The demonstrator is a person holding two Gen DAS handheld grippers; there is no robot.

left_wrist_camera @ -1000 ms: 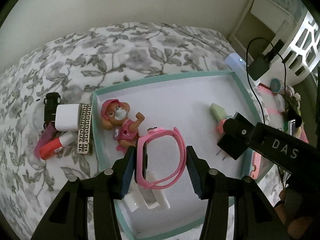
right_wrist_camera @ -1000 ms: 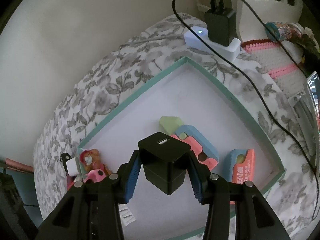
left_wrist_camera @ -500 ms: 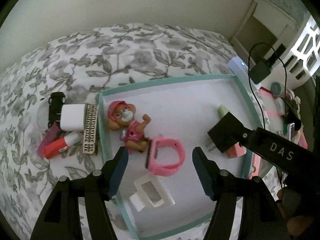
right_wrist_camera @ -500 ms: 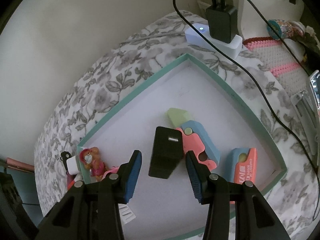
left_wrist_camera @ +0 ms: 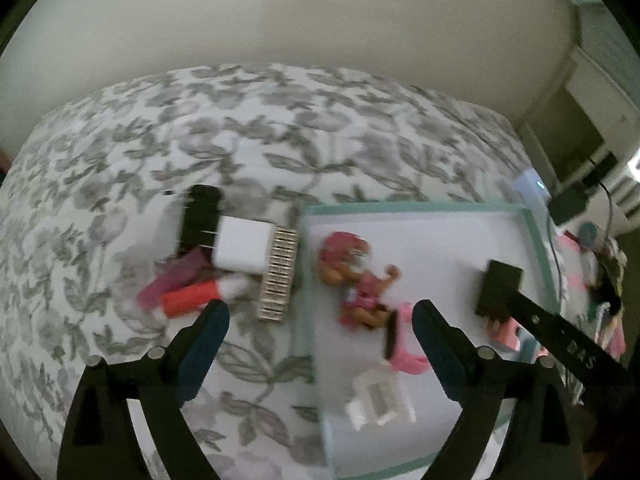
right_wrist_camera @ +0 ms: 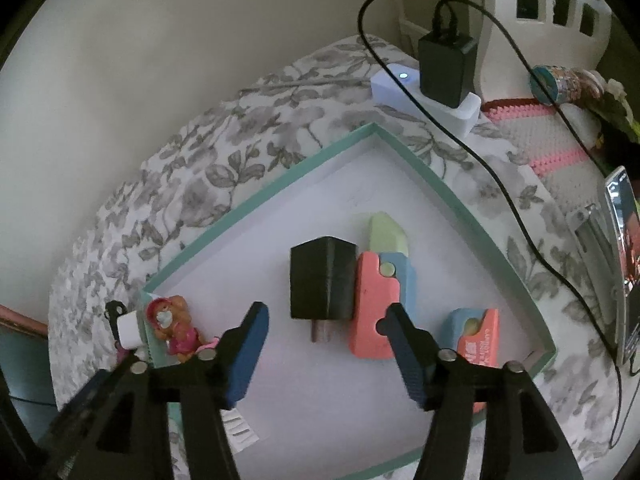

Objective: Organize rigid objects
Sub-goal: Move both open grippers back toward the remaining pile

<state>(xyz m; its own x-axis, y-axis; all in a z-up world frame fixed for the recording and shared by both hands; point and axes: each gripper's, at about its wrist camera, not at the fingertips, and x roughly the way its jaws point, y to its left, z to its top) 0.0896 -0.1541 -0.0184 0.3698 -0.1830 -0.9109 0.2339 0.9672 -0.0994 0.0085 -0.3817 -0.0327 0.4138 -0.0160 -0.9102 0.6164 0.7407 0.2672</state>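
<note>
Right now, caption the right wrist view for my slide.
Open right gripper hovers over the black charger lying beside pink-and-blue cutters in the teal-rimmed tray.

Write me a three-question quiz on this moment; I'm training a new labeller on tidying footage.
1. True or false: the black charger lies inside the tray.
2. What touches the charger's right side in the right wrist view? A) the pink cutter B) the dog toy C) the pink watch
3. Fill in: the white charger lies ____ the tray, on the bedspread.

Key: 1 true; 2 A; 3 outside.
</note>
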